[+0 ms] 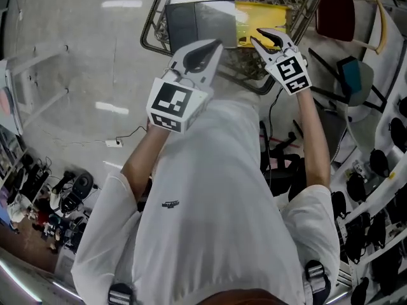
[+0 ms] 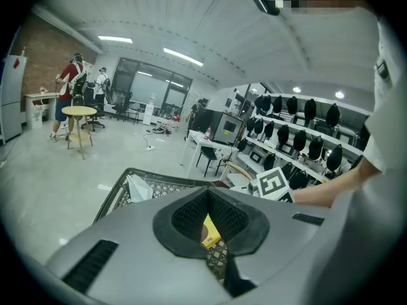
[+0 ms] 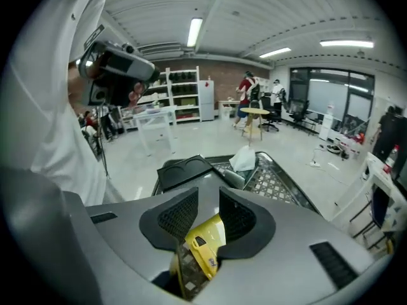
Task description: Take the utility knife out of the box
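A yellow utility knife (image 1: 259, 25) lies in a wire mesh basket (image 1: 152, 27), beside a flat grey box (image 1: 198, 21). My right gripper (image 1: 269, 39) hangs over the knife's right end with its jaws apart. In the right gripper view the knife (image 3: 203, 245) shows through the gap of the right gripper (image 3: 206, 199), and no pad presses on it. My left gripper (image 1: 213, 47) is held over the basket's near rim, left of the knife, its tips together and nothing in them. Through the hollow of the left gripper (image 2: 208, 193) a bit of yellow (image 2: 211, 235) shows.
A crumpled white paper (image 3: 245, 157) lies at the basket's far end, next to a dark lid (image 3: 184, 170). A red chair (image 1: 334, 9) stands to the right of the basket. People stand by a round stool (image 3: 254, 115) far off. Shelves of gear (image 2: 299, 129) line one wall.
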`<action>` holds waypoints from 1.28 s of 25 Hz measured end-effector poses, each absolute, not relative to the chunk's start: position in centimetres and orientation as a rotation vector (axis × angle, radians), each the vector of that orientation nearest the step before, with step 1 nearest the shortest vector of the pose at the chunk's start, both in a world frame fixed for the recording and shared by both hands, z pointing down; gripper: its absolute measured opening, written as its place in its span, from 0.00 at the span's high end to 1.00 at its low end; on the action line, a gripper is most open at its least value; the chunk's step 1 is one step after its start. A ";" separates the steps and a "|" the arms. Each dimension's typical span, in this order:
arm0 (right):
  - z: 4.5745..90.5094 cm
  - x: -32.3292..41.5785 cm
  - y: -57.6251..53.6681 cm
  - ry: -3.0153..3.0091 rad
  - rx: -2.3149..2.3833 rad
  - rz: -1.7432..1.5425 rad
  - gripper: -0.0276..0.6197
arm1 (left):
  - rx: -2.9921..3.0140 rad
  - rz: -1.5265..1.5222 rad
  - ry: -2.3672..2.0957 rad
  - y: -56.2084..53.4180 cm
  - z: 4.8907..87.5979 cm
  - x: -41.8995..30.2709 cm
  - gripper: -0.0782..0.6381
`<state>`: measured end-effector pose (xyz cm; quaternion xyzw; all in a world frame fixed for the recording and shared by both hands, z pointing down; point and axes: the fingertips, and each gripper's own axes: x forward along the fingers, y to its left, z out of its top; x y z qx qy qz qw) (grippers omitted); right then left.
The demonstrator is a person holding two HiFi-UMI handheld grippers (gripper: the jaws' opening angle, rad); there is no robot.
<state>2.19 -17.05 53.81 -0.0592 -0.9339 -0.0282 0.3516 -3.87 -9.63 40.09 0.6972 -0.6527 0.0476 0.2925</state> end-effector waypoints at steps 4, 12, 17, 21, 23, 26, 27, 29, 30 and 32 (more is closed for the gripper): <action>57.9 1.4 -16.5 -2.266 -0.381 -0.210 0.82 | 1.831 0.129 -1.760 -9.6 40.2 -4.6 0.89; 64.5 2.5 -15.6 -2.012 -0.682 -0.280 0.77 | 1.779 0.129 -1.765 -9.2 41.2 -5.2 0.89; 67.6 3.6 -15.6 -1.904 -0.804 -0.212 0.74 | 1.743 0.118 -1.757 -9.1 42.0 -5.1 0.89; 70.2 4.4 -16.1 -1.803 -0.857 -0.154 0.70 | 1.734 0.110 -1.734 -9.4 42.7 -4.8 0.89; 71.3 4.8 -16.4 -1.751 -0.875 -0.148 0.68 | 1.729 0.109 -1.731 -9.5 42.8 -4.9 0.89; 72.7 5.1 -16.7 -1.710 -0.898 -0.154 0.68 | 1.717 0.106 -1.735 -9.7 42.9 -5.2 0.89; 73.1 5.3 -16.6 -1.698 -0.911 -0.157 0.68 | 1.713 0.105 -1.736 -9.8 43.0 -5.2 0.89; 73.8 5.9 -16.4 -1.659 -0.941 -0.165 0.68 | 1.707 0.103 -1.738 -9.9 43.2 -5.4 0.90; 74.1 6.1 -16.2 -1.643 -0.955 -0.168 0.68 | 1.704 0.104 -1.739 -9.9 43.2 -5.5 0.89; 74.6 6.2 -15.9 -1.626 -0.975 -0.171 0.68 | 1.697 0.102 -1.742 -9.9 43.3 -5.7 0.89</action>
